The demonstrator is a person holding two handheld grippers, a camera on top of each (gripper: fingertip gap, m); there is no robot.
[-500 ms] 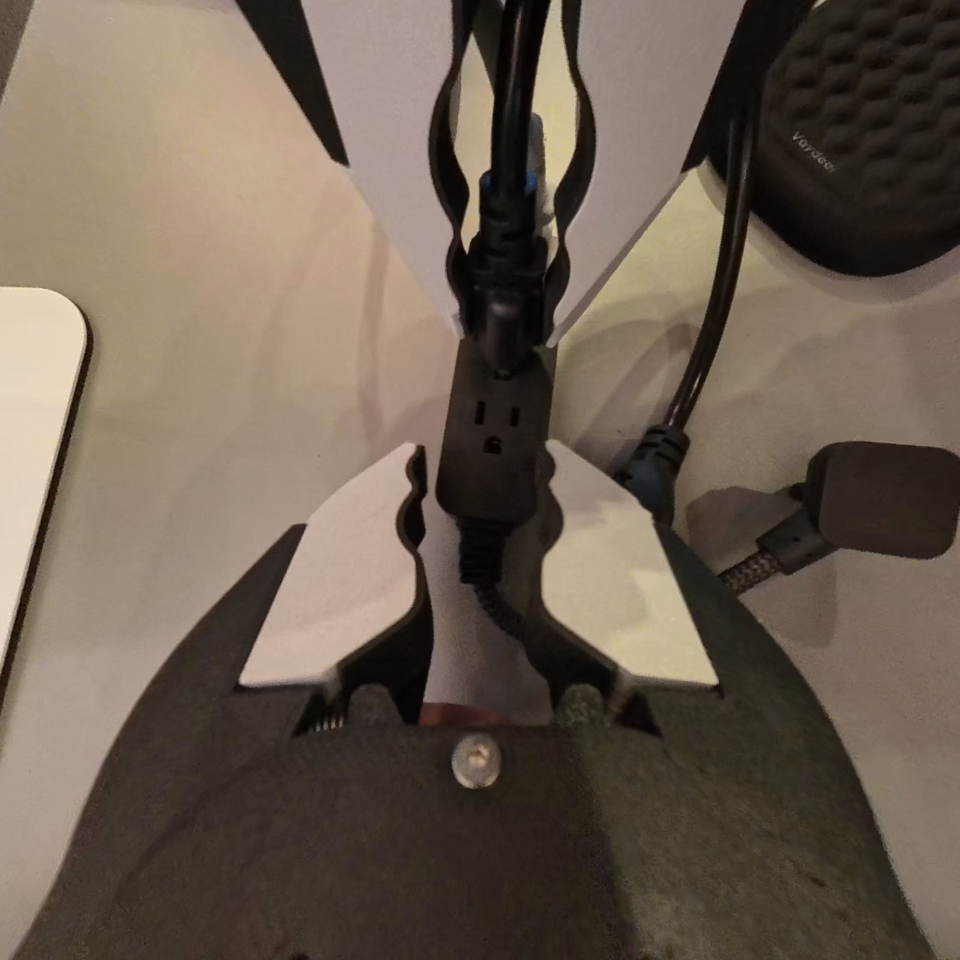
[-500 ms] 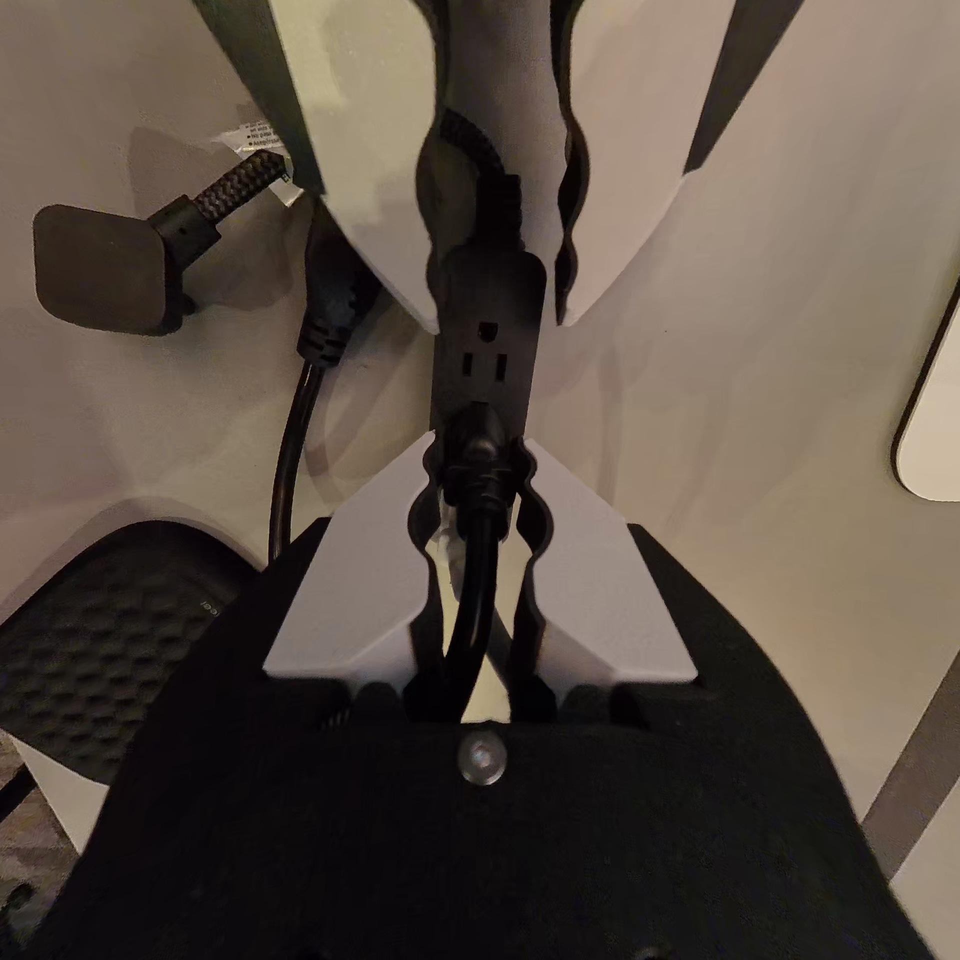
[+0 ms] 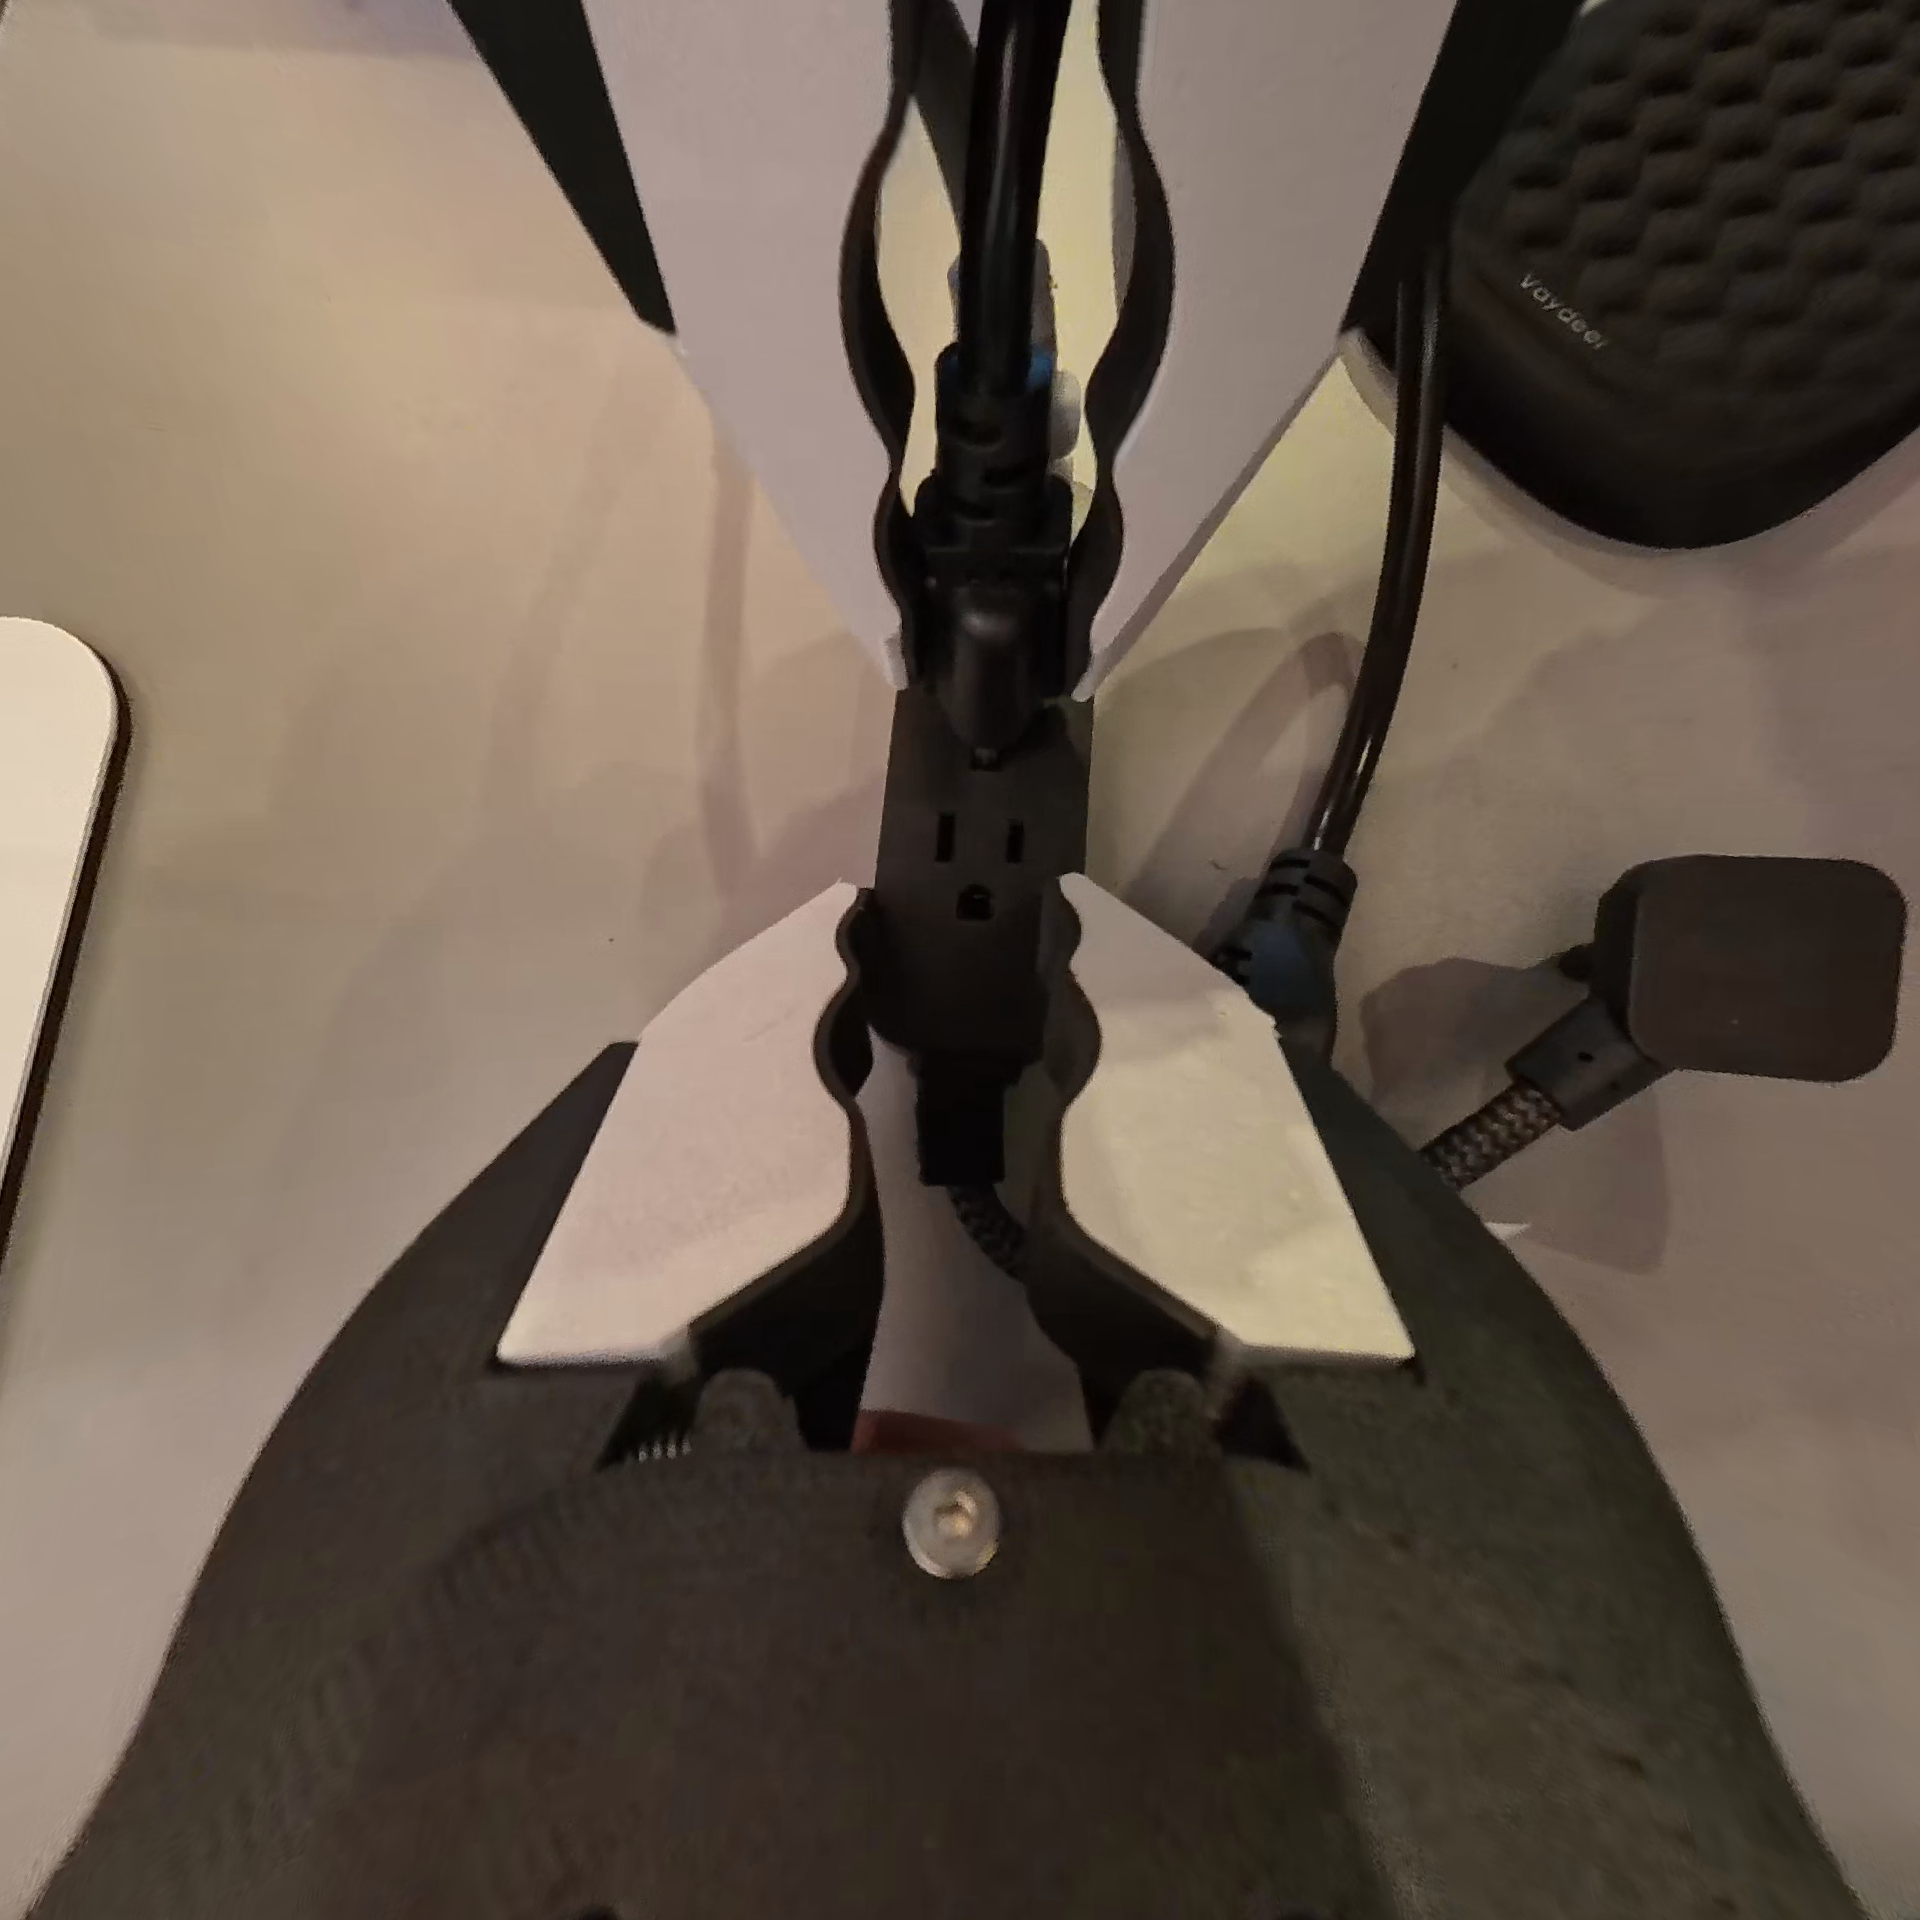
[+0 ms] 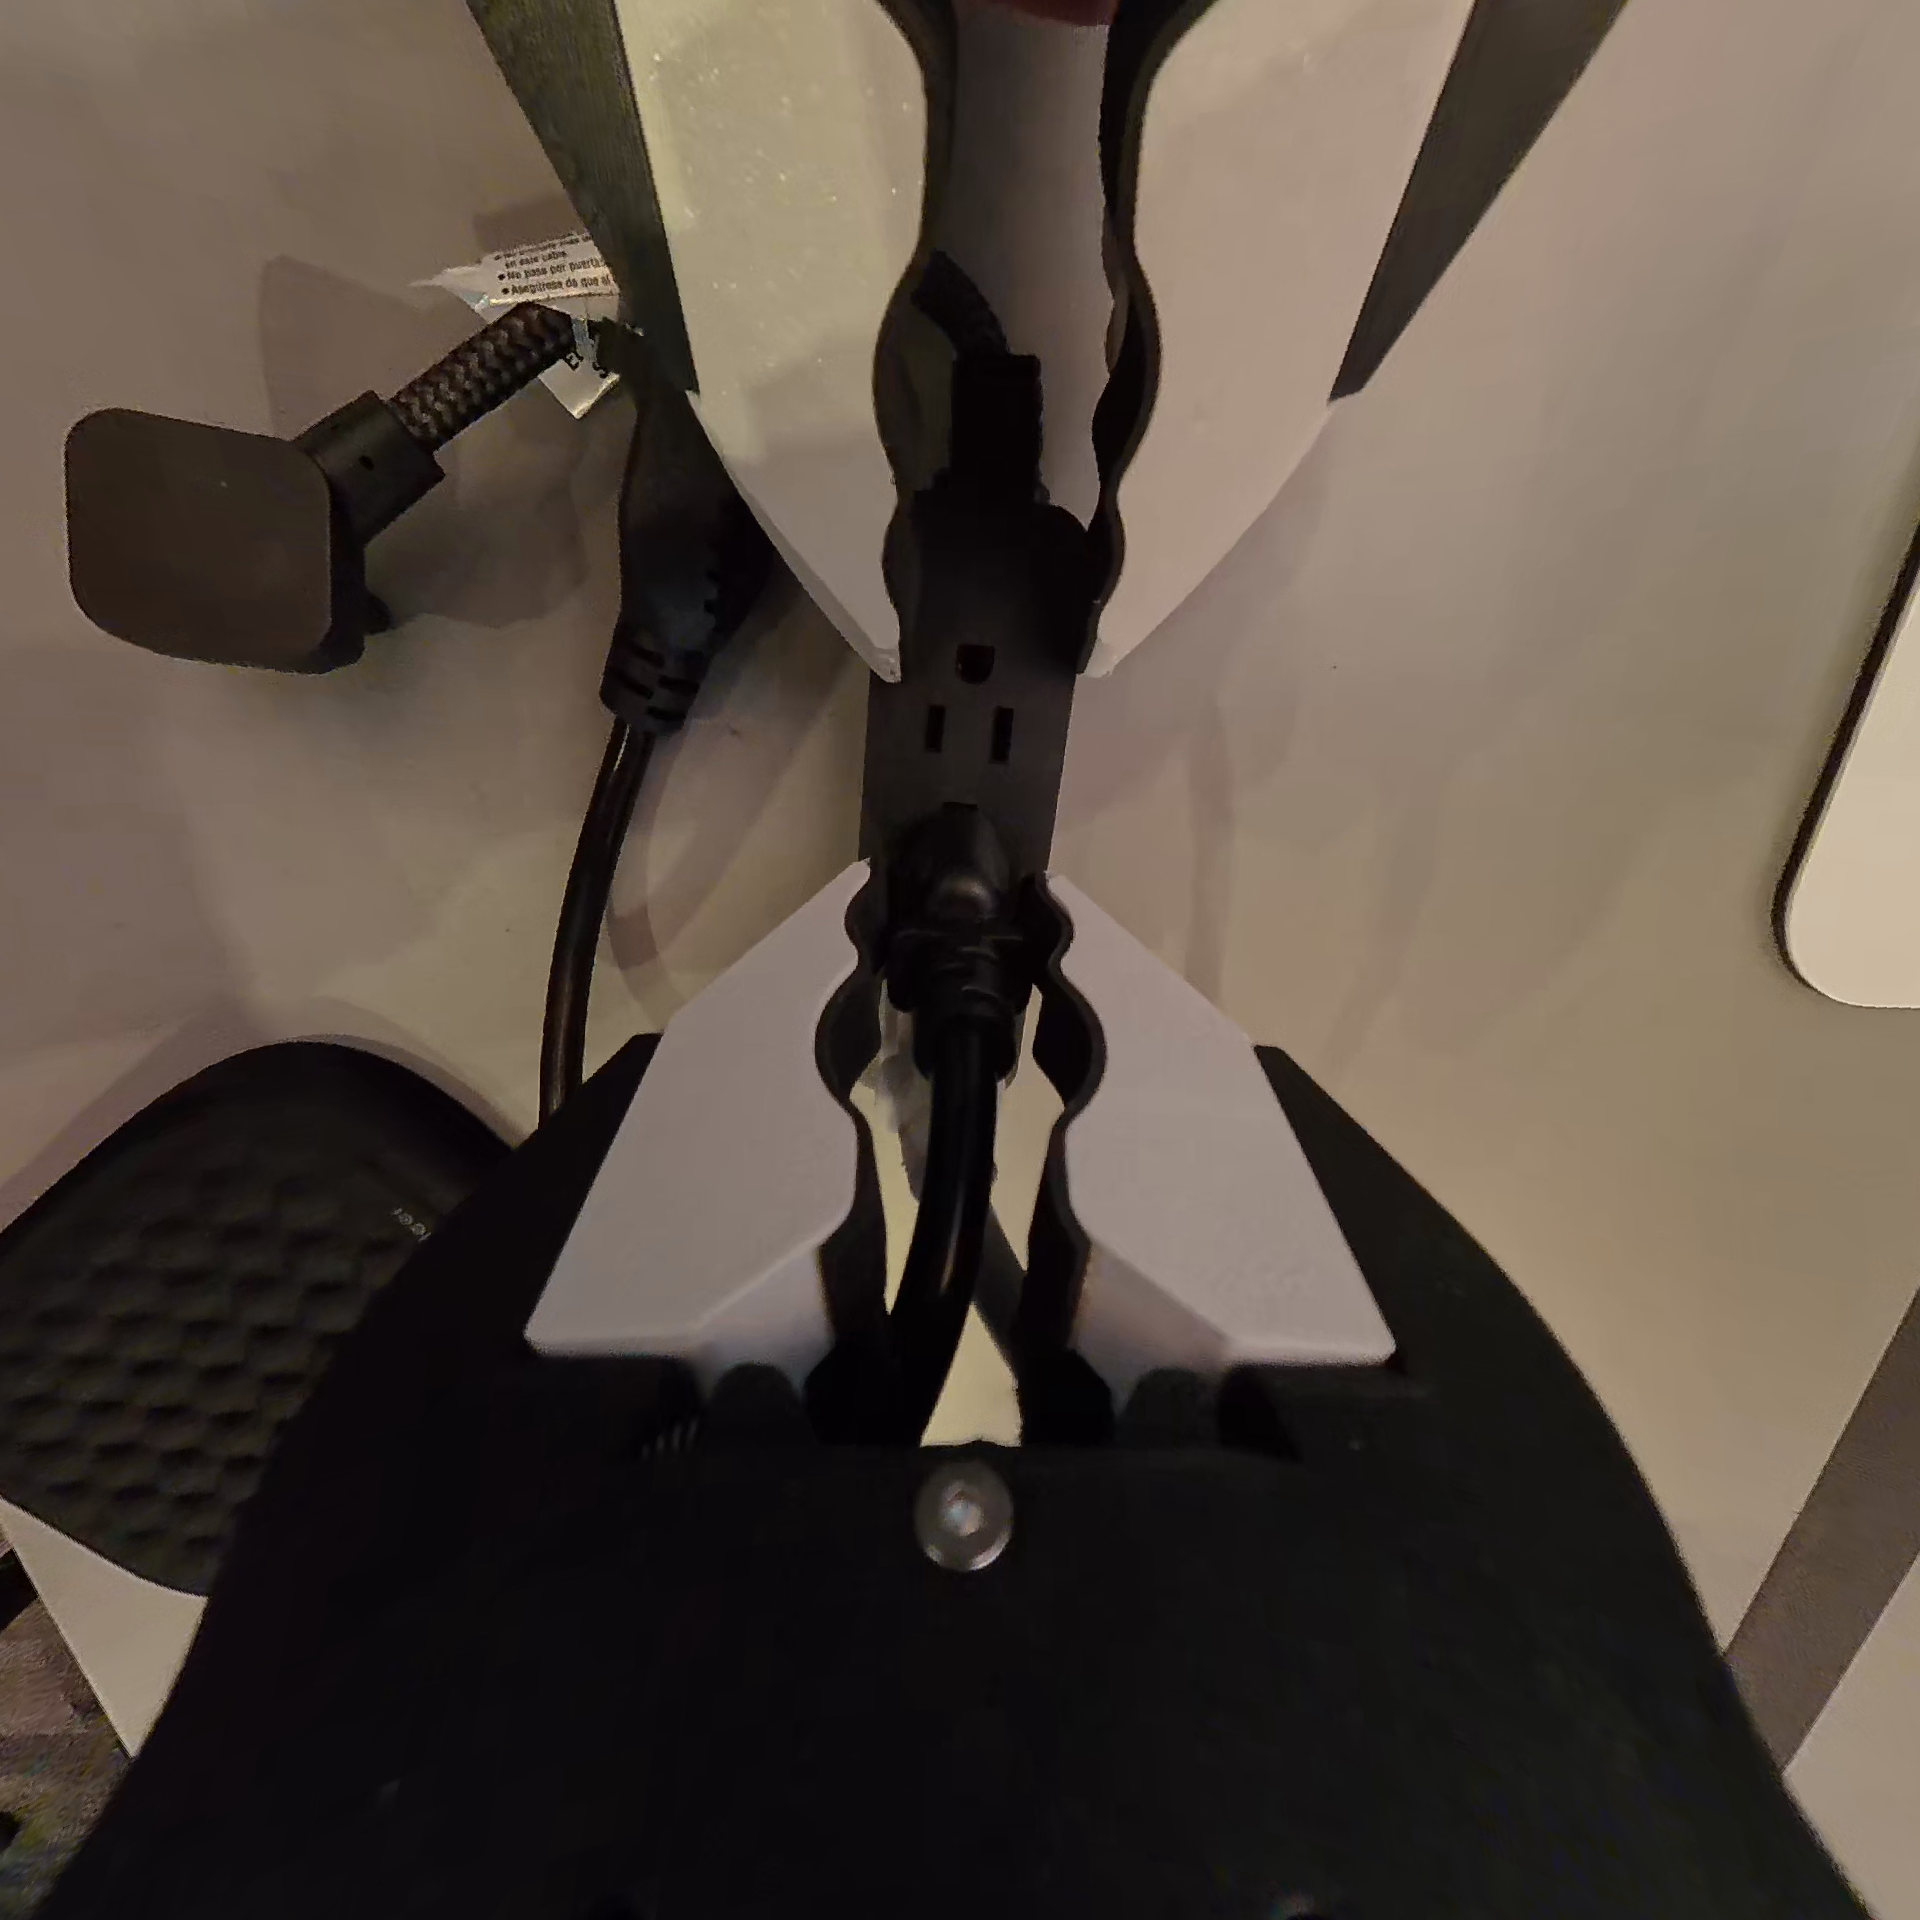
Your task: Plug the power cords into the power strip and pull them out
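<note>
The pale table (image 3: 364, 520) carries everything, with a dark honeycomb-textured pad (image 3: 1683, 249) at the far right in the left wrist view and a white board (image 3: 42, 852) at its left edge. In the middle lies the slim black power strip (image 3: 982, 862), its braided cord running back toward the left gripper (image 3: 961, 945), whose fingers are pressed in on the strip's near end, pinning it. From the opposite side the right gripper (image 4: 956, 935) pinches the black plug (image 4: 951, 883) of a power cord, seated at the strip's outlet on that side; the middle outlet is bare. Whether the prongs are fully home cannot be told. Off to the side lie a second cord's plug (image 4: 665, 623) and a flat square plug (image 4: 208, 540), both loose. This looks like the seat-or-extract step: next, a straight pull or push along the strip while the left grip braces it.
</note>
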